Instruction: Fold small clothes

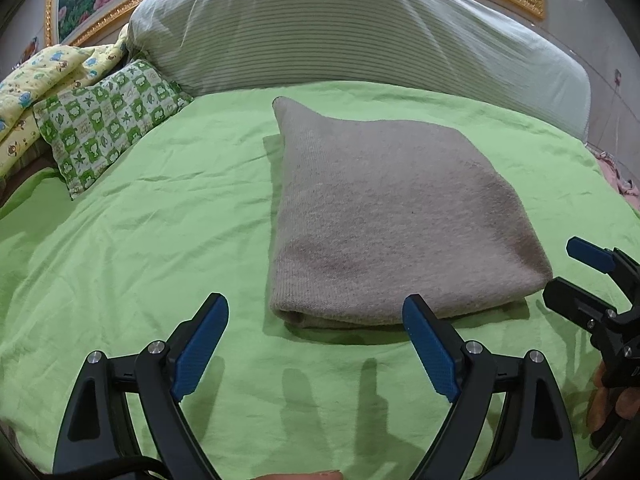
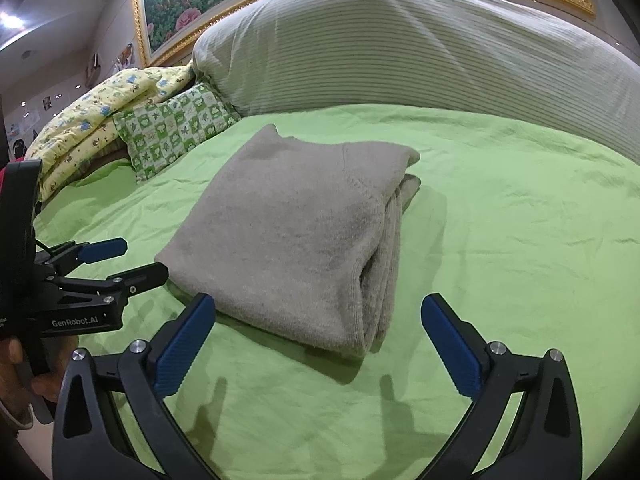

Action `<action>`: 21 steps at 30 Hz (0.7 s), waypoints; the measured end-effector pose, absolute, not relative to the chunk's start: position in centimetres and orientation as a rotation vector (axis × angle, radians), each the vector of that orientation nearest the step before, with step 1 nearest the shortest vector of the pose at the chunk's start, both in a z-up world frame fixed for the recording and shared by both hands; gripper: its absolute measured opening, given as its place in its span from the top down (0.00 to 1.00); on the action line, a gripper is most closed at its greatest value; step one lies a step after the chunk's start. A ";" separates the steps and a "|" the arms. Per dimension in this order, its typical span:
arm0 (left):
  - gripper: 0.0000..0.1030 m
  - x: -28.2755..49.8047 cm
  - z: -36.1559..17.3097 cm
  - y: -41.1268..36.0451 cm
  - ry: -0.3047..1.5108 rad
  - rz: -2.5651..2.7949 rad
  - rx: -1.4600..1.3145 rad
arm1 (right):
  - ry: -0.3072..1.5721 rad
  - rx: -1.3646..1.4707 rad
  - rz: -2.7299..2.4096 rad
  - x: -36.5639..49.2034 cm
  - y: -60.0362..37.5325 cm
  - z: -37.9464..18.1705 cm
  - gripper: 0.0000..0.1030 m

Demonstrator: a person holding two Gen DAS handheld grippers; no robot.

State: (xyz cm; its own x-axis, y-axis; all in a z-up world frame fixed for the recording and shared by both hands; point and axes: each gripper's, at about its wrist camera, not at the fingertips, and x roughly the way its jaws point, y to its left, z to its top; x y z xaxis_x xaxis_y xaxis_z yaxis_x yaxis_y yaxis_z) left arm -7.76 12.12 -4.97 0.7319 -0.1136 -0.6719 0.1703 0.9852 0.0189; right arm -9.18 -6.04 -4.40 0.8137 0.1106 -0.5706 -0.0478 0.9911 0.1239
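The folded grey garment (image 1: 384, 216) lies on the green sheet (image 1: 160, 220), at twelve o'clock from both my tongs. My left tongs (image 1: 316, 312) gape wide and hold nothing, tips just short of its near edge. My right tongs (image 2: 318, 312) are spread equally wide and empty, near the garment's layered corner. A checked pillow (image 1: 108, 128) sits at ten o'clock, a striped bolster (image 1: 340, 28) beyond.

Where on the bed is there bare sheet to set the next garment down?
Bare green sheet lies right of the folded grey garment, up to the striped pillow. Another patch lies left of it, below the checked cushion. The far left corner is crowded with that cushion and the yellow quilt.
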 end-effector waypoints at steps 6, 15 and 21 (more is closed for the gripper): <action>0.12 -7.6 -5.1 11.9 0.737 -0.144 0.097 | 0.627 0.107 0.086 -8.8 -6.2 -4.7 0.00; 0.11 -7.6 -5.0 11.9 0.728 -0.140 0.111 | 0.636 0.104 0.093 -8.6 -6.0 -4.8 0.00; 0.10 -7.8 -4.8 11.8 0.715 -0.142 0.119 | 0.633 0.103 0.097 -8.6 -5.8 -4.8 0.00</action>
State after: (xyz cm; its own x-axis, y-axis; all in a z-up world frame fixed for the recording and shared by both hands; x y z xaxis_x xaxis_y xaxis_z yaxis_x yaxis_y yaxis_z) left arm -7.85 11.78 -4.84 0.7463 -0.0888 -0.6597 0.1700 0.9836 0.0600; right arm -8.57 -5.84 -4.78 0.8019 0.1213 -0.5849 -0.0586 0.9904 0.1251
